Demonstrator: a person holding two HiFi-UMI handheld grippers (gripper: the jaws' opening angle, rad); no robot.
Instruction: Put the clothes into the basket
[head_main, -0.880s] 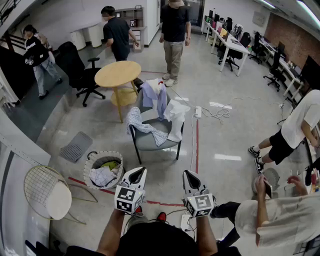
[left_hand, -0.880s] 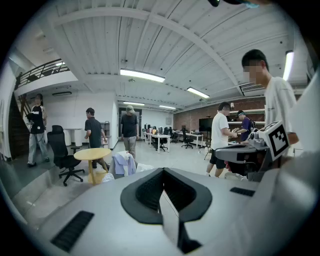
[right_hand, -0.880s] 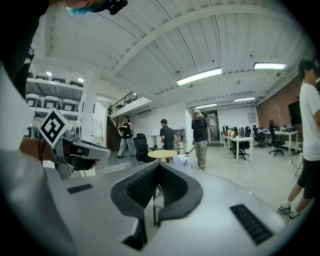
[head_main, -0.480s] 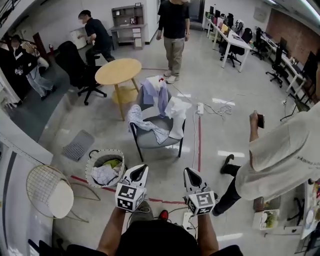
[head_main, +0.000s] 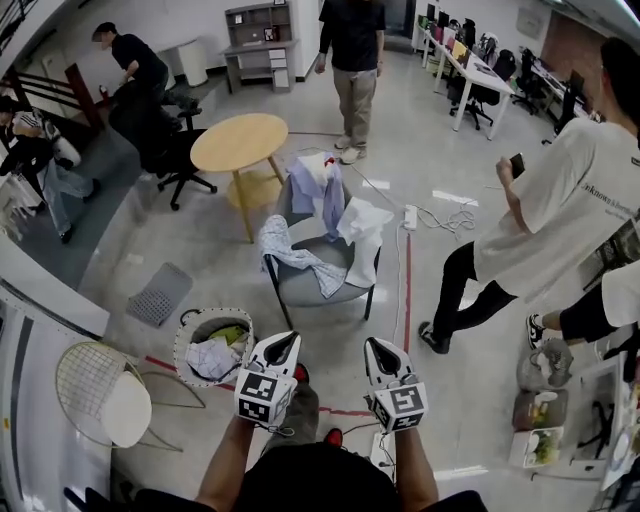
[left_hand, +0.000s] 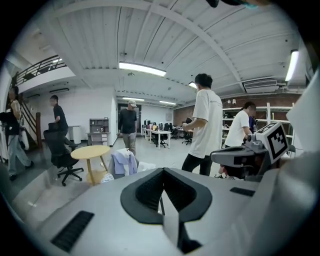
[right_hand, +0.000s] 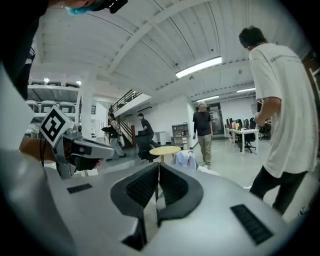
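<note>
A grey chair (head_main: 318, 278) in the middle of the floor carries the clothes. A lavender shirt (head_main: 322, 195) hangs over its back, a white garment (head_main: 362, 225) over its right side, and a blue-white cloth (head_main: 290, 250) over the seat's left. The round basket (head_main: 190, 335) stands left of the chair, near me, with clothes (head_main: 212, 355) inside. My left gripper (head_main: 285, 340) is shut and empty beside the basket's right rim. My right gripper (head_main: 378, 347) is shut and empty too. The shirt (left_hand: 122, 162) and the closed left gripper (left_hand: 162, 172) show in the left gripper view. The right gripper (right_hand: 159, 164) shows there as well.
A round wooden table (head_main: 238, 140) and a black office chair (head_main: 165, 135) stand behind the grey chair. A person in a white tee (head_main: 560, 215) stands close on the right. A power strip with cable (head_main: 409, 216) lies on the floor, and a wire chair (head_main: 100, 385) stands at the left.
The person in the white tee has risen and stepped in from the right. The person in black at the back has walked left. Both grippers hold their place, shut.
</note>
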